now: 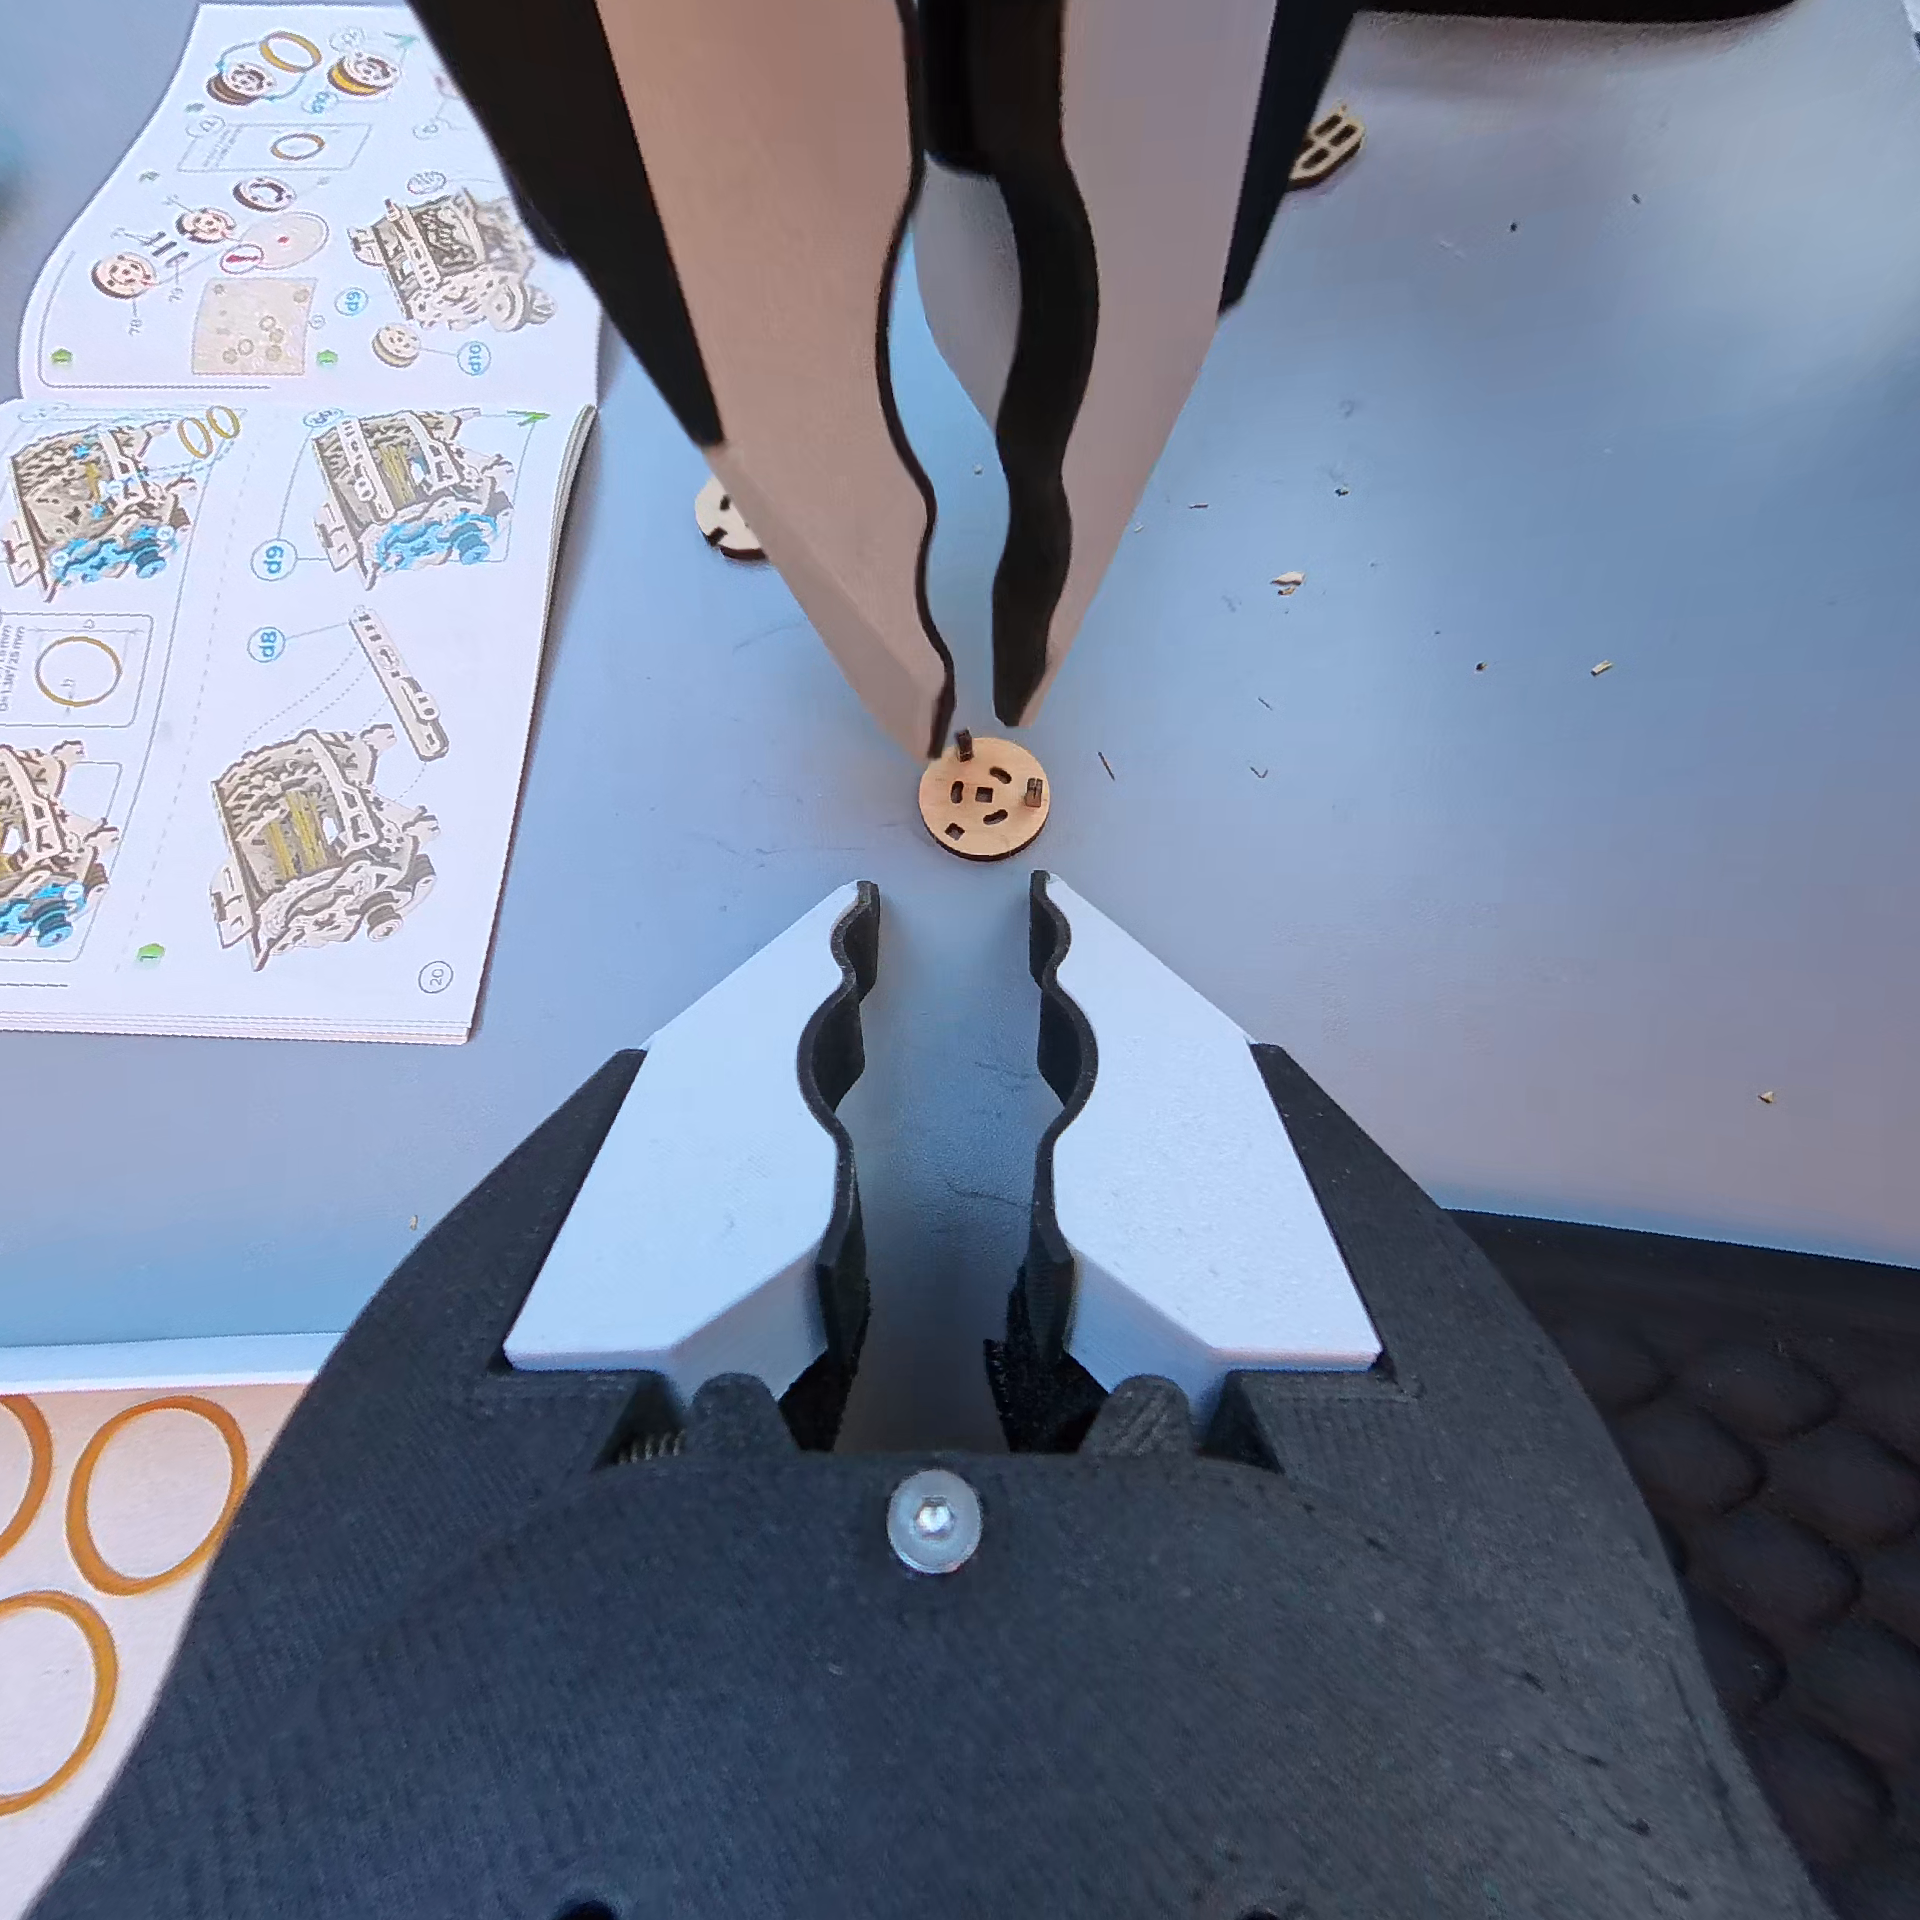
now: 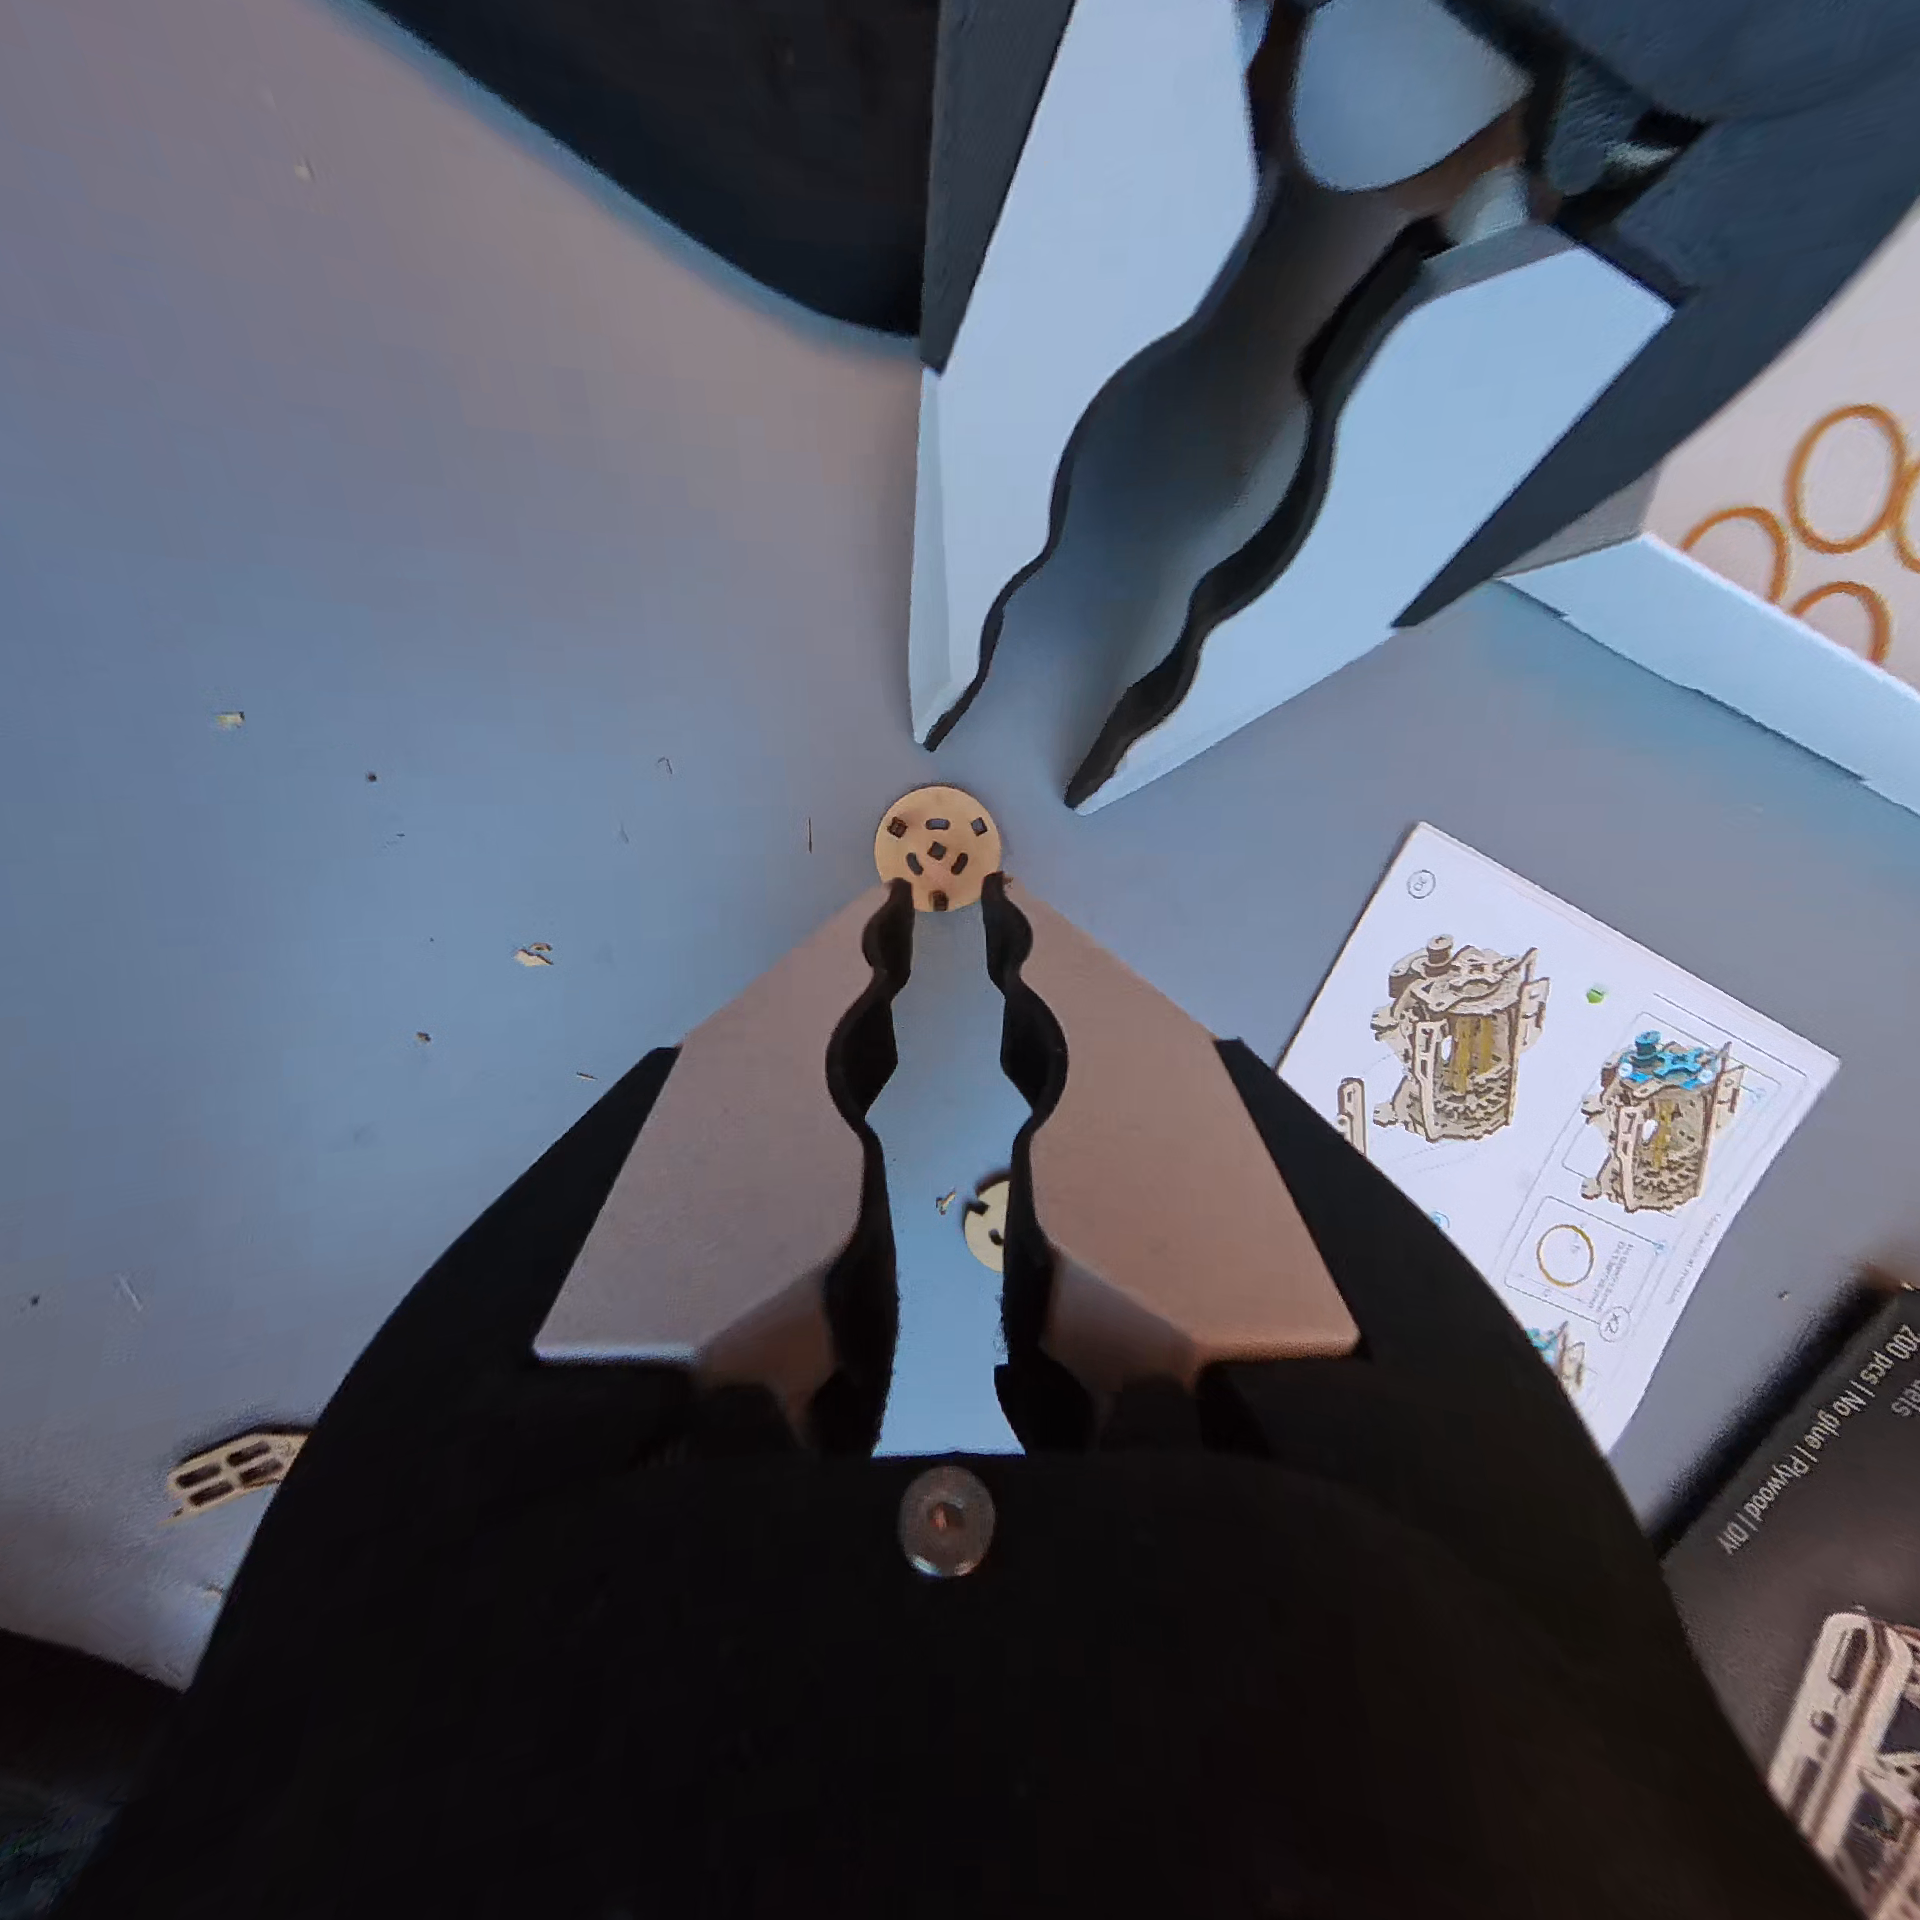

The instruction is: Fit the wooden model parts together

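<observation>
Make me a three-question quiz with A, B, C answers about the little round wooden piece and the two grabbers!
1. Where is the round wooden disc?
A. flat on the grey table, between the two grippers' tips
B. on the instruction booklet
C. lifted in the air

2. How many small pegs stand up from the disc?
A. none
B. two
C. six

3. How is the left gripper?
A. shut on the disc
B. open, holding nothing
C. shut on a rubber band

Answers:
1 A: it lies on the table with the right gripper at its far edge.
2 B: the left wrist view shows two dark pegs.
3 B: table shows between its fingers, short of the disc.
</observation>
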